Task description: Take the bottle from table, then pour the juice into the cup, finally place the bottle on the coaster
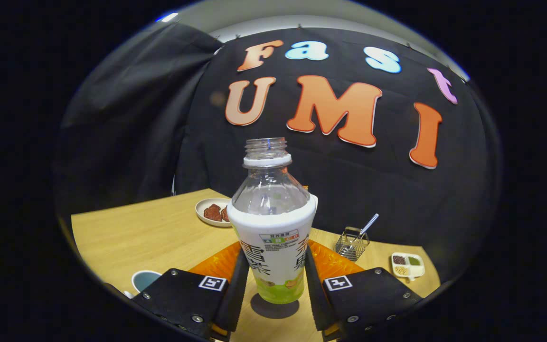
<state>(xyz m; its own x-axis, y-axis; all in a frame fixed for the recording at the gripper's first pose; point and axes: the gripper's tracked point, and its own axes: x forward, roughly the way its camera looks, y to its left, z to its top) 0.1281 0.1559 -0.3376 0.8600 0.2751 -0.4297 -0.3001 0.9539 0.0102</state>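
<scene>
On wooden table (pixel 159 232), gripper-held bottle (pixel 273 237)

— What is showing on that clear, uncapped plastic bottle with the white wrap label (pixel 272 228)?

— The bare upper part is looking glossy and transparent, catching small highlights; the label is looking smooth and matt, like printed film. The gripper (pixel 273 285) fingers are pressing on it from both sides.

— And the pale wooden table (pixel 159 232)?

— It is showing a fine grain with a soft satin sheen.

— The rest?

— The small square wire basket (pixel 352 243) is gleaming like polished metal. The round cream plate (pixel 205 209) and the light-blue cup (pixel 144 279) are looking glazed, smooth. The orange ribbed coaster (pixel 221 262) is shining like translucent plastic. The black wall cloth (pixel 136 128) is hanging matt and creased.
</scene>
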